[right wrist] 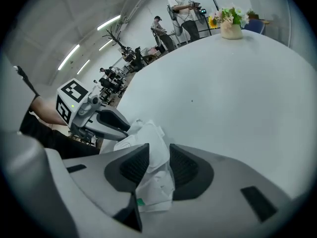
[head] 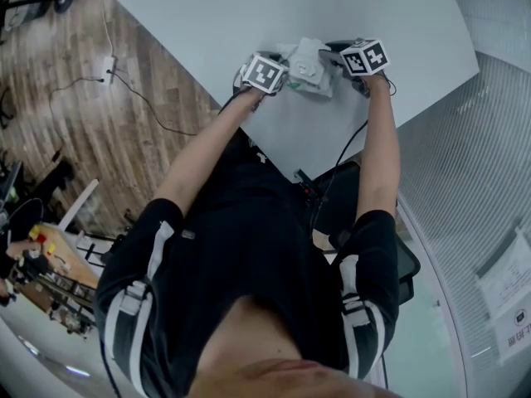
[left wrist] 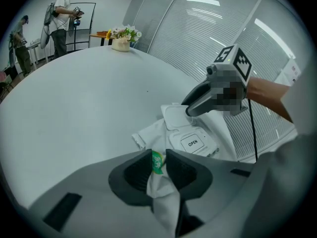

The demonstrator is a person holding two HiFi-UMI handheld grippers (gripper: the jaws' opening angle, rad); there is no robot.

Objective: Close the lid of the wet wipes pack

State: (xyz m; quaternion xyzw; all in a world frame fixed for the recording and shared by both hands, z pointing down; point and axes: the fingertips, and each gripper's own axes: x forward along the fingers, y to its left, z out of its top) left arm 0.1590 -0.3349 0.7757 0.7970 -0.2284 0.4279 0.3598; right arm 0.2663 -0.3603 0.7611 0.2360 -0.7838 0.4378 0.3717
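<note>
The white wet wipes pack lies near the front edge of the white table, between both grippers. In the left gripper view its hinged lid stands flipped open beyond the panel marked OPEN. My left gripper is shut on the pack's crumpled near end with the green mark. My right gripper is shut on the opposite end, white film filling the gap between its pads. From the left gripper view, the right gripper sits right at the open lid. The left gripper shows just behind the pack.
A vase of flowers stands at the table's far side, and people stand beyond it. Window blinds run along one side. A black chair is under me, and cables lie on the wooden floor.
</note>
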